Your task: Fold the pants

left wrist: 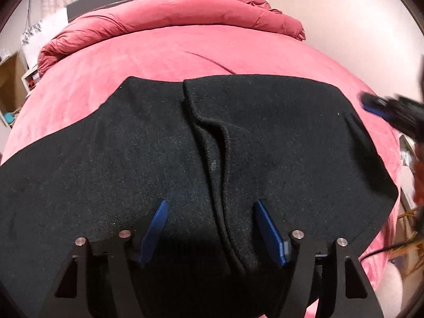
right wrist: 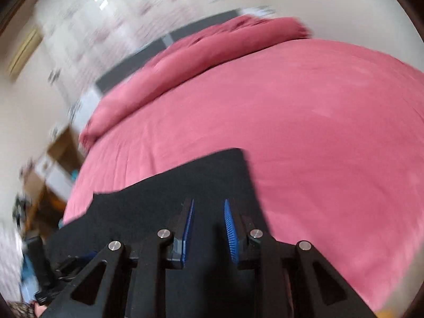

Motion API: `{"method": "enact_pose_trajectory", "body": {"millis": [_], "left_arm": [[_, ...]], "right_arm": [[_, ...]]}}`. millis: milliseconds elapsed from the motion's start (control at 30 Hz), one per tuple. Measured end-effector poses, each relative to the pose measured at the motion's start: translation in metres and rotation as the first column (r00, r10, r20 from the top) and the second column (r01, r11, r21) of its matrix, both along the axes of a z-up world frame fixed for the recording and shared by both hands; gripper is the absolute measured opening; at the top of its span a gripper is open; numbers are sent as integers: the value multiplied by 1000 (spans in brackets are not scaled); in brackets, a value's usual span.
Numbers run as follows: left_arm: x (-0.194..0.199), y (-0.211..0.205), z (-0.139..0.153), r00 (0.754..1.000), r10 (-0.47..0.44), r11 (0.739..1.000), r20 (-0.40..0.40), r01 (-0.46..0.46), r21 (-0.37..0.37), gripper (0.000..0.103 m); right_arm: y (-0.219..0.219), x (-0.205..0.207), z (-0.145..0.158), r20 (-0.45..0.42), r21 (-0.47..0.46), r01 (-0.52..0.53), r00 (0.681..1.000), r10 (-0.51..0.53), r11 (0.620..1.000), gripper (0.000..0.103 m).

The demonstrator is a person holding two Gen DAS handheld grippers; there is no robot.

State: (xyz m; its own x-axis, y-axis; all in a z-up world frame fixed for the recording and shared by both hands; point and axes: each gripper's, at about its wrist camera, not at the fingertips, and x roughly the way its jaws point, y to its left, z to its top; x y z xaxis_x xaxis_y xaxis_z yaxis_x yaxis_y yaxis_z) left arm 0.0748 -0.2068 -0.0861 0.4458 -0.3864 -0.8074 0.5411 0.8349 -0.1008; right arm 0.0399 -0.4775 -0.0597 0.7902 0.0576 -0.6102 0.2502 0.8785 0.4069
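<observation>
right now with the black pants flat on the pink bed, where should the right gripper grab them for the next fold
Probably the far right corner of the black pants. That hem edge lies flat and free on the pink bed, so the right gripper, jaws apart and empty, could come in from the right side.

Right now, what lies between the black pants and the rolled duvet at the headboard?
Only bare pink bed cover between pants and duvet; both wrist views show it.
</observation>
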Motion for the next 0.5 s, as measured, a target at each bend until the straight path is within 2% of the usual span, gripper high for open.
{"method": "enact_pose_trajectory", "body": {"millis": [33,100,167,233,300,333,400,433,500], "left_arm": [[-1,-4,-1,1000,7,1000,-4,-7,0,74],[-2,-5,-6,1000,7,1000,-7,-7,-3,75],[-8,6,-10,1000,-9,1000,10,9,6,77],[-17,12,-10,1000,-18,1000,24,18,10,78],[-23,22,-13,1000,-6,1000,20,6,-2,79],[-24,26,-14,1000,14,1000,9,-14,-18,81],[-26,39,-19,999,42,998,-10,-43,-51,81],[-29,43,-20,999,49,997,-8,-50,-59,81],[-37,52,-21,999,48,997,8,-47,-54,81]], "right_arm": [[1,19,-3,-9,-29,-36,999,36,999,24],[-7,27,-20,-53,-35,-38,998,36,999,24],[-24,43,-38,-133,-72,51,989,-60,996,18],[-44,41,-50,-141,8,134,981,-132,991,0],[-45,32,-44,-115,58,192,976,-185,980,4],[-35,26,-36,-92,47,187,979,-182,981,16],[-6,15,-22,-9,26,70,998,-70,997,20],[13,13,-15,30,25,-31,999,30,999,20],[56,25,-12,39,68,-288,957,286,955,20]]}}
